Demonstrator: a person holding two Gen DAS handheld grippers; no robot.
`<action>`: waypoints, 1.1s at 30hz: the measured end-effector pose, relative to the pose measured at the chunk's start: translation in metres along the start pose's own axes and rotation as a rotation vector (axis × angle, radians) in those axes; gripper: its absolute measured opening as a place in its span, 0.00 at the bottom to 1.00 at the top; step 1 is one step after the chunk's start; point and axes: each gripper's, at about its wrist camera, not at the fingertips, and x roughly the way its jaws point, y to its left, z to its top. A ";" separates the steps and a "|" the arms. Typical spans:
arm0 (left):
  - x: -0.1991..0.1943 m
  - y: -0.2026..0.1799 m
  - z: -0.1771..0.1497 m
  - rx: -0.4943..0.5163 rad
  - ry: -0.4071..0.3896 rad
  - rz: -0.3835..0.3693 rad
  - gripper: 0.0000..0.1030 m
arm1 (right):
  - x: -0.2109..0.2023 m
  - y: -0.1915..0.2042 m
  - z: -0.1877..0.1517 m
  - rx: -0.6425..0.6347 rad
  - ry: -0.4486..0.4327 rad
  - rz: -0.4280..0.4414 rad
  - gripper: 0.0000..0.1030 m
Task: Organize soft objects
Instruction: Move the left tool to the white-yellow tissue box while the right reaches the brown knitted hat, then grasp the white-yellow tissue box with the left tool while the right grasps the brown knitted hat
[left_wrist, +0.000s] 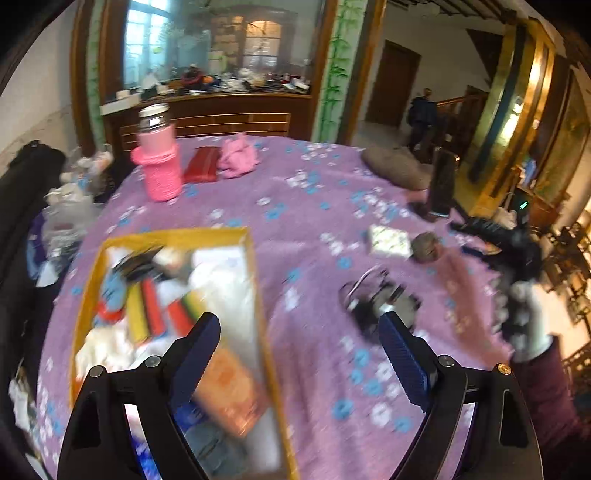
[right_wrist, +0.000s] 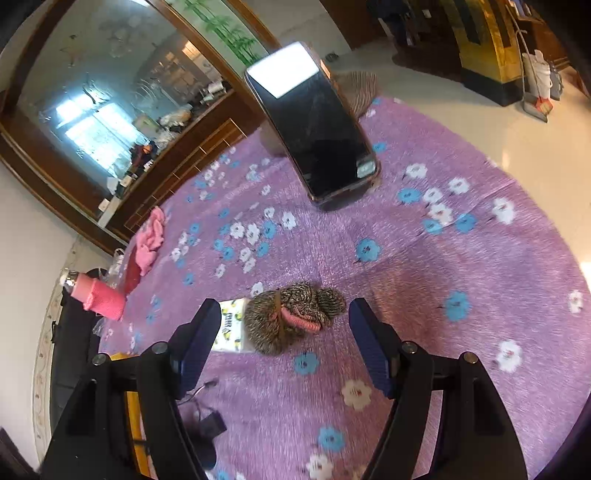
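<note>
Broadly, the job sits between picks; a round table under a purple flowered cloth fills both views, and a yellow-rimmed box on its left part already holds a jumble of soft, colourful things. No earlier step shows here, so I judge only that sorting is under way and the next item is being lined up. The left gripper hangs over the box's right edge with its jaws apart and nothing between them. The right gripper, held in a white-gloved hand, also stands open, pointing down at a speckled brown knitted bundle with a pink band; the bundle lies on the cloth ahead of the fingertips, touching a small white printed packet, not yet gripped. The next move, as I read it, calls for lowering the right gripper around the bundle, closing on it alone and not the packet, then carrying it to the box. Farther off stand a propped phone, a bottle in a pink knitted sleeve and a pink woolly heap; behind are a wooden sideboard and a large mirror.
</note>
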 end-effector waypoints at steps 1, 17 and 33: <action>0.006 -0.003 0.010 0.004 0.007 -0.019 0.87 | 0.006 0.000 -0.001 0.001 0.010 -0.004 0.69; 0.192 -0.073 0.117 -0.012 0.237 -0.183 0.87 | 0.050 0.009 -0.017 -0.142 0.067 0.009 0.71; 0.308 -0.140 0.145 0.105 0.435 -0.109 0.87 | 0.019 -0.019 -0.003 -0.070 0.068 -0.110 0.58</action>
